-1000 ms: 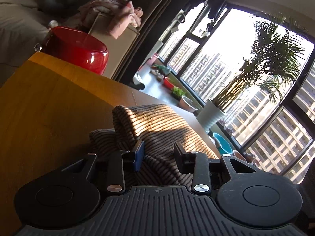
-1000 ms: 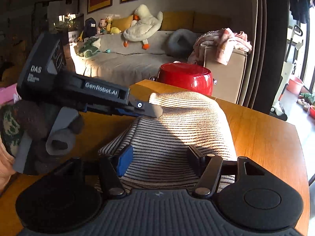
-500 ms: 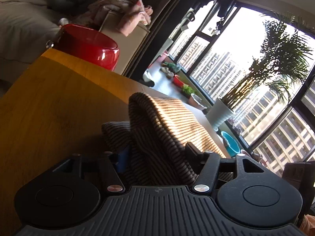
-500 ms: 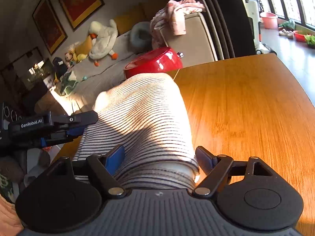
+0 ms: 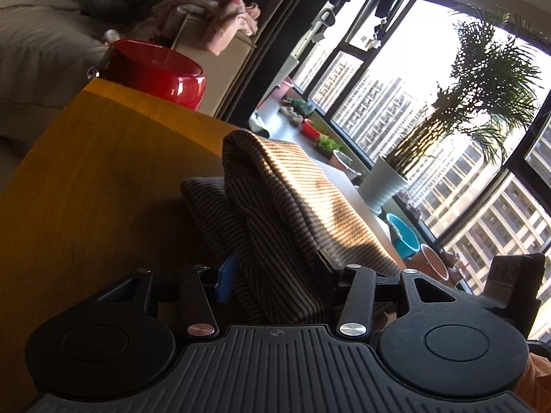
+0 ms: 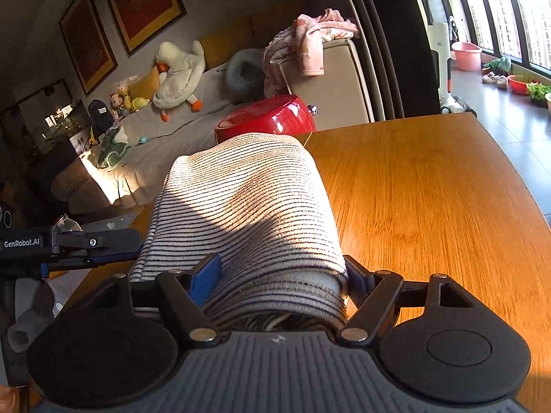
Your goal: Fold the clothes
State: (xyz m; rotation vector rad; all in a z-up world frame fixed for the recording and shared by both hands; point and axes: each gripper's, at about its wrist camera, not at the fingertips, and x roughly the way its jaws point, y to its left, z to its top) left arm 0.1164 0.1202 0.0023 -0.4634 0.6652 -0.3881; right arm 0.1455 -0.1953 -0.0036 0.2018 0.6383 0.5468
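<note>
The right gripper (image 6: 277, 280) pinches a bunched hem of the cream, black-striped knit garment (image 6: 241, 203) between its 2 fingers; the left gripper (image 5: 275, 275) clamps another fold. The cloth drapes over the orange wooden bench (image 6: 430, 206), and a glossy red pot (image 6: 268, 120) sits beyond.

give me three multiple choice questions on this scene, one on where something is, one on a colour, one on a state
1. Where is the red pot?
A. at the wooden table's far edge
B. on the sofa
C. on the windowsill

2. What pattern is the garment?
A. plain pink
B. pale with dark stripes
C. green checks

3. What is the right gripper doing?
A. open, apart from everything
B. holding the pot
C. shut on the garment

Answers: 1 A, the pot shows just past the table's far edge. 2 B, thin dark lines cross pale knit. 3 C, the cloth is bunched between both fingers; the left gripper grips it too.
</note>
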